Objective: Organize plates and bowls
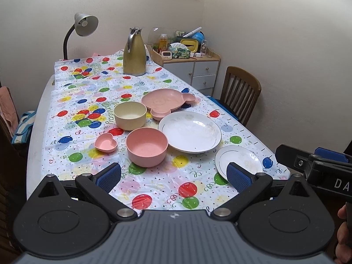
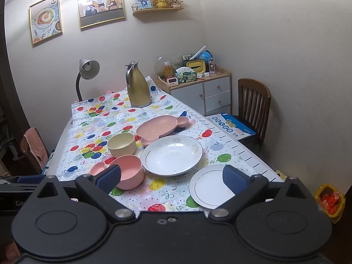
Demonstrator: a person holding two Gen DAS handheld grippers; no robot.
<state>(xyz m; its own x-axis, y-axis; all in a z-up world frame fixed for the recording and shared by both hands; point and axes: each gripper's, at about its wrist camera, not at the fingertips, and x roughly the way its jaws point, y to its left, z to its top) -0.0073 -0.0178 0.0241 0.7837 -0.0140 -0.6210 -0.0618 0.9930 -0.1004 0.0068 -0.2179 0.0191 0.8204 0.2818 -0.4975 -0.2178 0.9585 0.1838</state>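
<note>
Left gripper [image 1: 175,175] held above the near table edge, fingers spread wide, nothing between them. Right gripper [image 2: 171,179] likewise wide apart and empty. Large white plate [image 1: 189,131] as landmark: pink bowl [image 1: 147,147] just beside its left rim, cream bowl [image 1: 130,115] beyond that, pink bear-shaped plate [image 1: 164,101] touching its far rim, small white plate [image 1: 238,158] nearer, right, apart. Heart-shaped dish [image 1: 106,144] left of pink bowl.
</note>
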